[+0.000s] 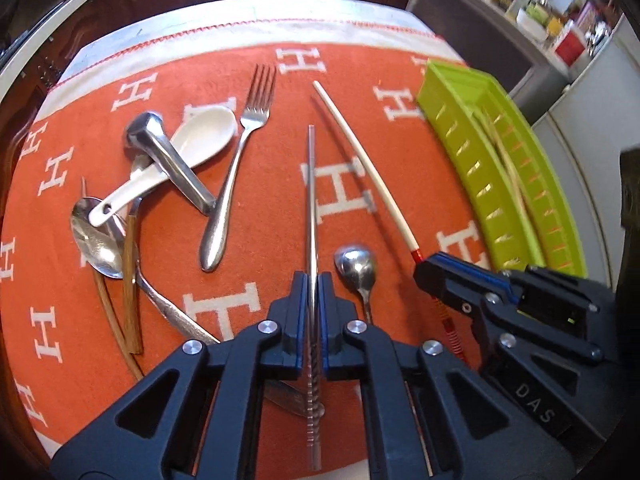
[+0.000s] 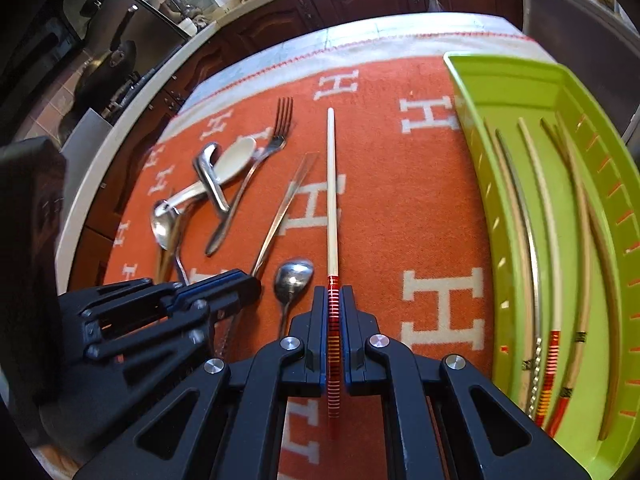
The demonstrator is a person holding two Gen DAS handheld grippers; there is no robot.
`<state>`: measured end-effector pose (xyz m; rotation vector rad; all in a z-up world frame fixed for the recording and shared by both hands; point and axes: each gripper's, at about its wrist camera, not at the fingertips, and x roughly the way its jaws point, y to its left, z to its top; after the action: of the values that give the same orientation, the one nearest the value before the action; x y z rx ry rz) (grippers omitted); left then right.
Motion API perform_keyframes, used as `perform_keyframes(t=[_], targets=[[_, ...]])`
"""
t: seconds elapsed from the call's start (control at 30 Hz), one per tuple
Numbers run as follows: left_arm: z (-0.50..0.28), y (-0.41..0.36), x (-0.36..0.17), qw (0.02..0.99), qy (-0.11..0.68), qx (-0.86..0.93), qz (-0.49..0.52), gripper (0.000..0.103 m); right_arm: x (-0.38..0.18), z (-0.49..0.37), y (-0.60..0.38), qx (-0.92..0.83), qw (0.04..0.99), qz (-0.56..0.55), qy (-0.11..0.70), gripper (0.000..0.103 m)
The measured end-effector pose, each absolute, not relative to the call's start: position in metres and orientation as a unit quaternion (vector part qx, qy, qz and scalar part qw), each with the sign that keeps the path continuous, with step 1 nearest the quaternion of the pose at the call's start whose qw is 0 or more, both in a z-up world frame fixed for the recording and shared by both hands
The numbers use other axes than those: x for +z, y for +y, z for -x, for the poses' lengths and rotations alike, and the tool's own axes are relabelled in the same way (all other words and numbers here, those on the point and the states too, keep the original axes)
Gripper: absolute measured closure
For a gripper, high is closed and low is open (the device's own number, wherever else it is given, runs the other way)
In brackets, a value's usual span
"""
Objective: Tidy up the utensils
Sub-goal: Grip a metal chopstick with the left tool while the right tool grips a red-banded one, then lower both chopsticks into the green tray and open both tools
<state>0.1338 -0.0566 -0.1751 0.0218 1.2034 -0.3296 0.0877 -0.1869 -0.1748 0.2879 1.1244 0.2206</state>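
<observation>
My left gripper (image 1: 313, 280) is shut on a metal chopstick (image 1: 311, 200) that points away over the orange cloth. My right gripper (image 2: 333, 294) is shut on a cream chopstick (image 2: 331, 184) at its red-banded end; it also shows in the left wrist view as the cream chopstick (image 1: 360, 160). The right gripper (image 1: 430, 266) appears at the right of the left wrist view, the left gripper (image 2: 250, 280) at the left of the right wrist view. A lime green tray (image 2: 480, 92) on the right holds several chopsticks (image 2: 532, 240).
On the cloth's left lie a fork (image 1: 244, 140), a white ceramic spoon (image 1: 192, 144), a steel scoop (image 1: 168, 160), a steel spoon (image 1: 96, 240) and wooden-handled pieces (image 1: 130, 280). A small steel spoon (image 1: 356, 270) rests between the grippers. Dark cabinets and a counter stand beyond the table.
</observation>
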Motion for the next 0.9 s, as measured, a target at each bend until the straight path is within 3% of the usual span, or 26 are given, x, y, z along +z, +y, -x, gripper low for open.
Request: perform_keyframes(t=[0.27, 0.53, 0.9], targets=[[-0.129, -0.058, -0.131, 0.818, 0.547, -0.172, 0.042, 0.100, -0.132, -0.059, -0.210, 0.102, 0.847, -0.157, 0.498, 0.099], [-0.128, -0.112, -0.084, 0.816, 0.533, -0.215, 0.054, 0.100, -0.079, -0.014, -0.261, 0.063, 0.876, -0.171, 0.446, 0.099], [-0.143, -0.197, -0.083, 0.791, 0.563, -0.230, 0.064, 0.100, -0.053, -0.002, -0.333, -0.019, 0.883, -0.165, 0.439, 0.098]])
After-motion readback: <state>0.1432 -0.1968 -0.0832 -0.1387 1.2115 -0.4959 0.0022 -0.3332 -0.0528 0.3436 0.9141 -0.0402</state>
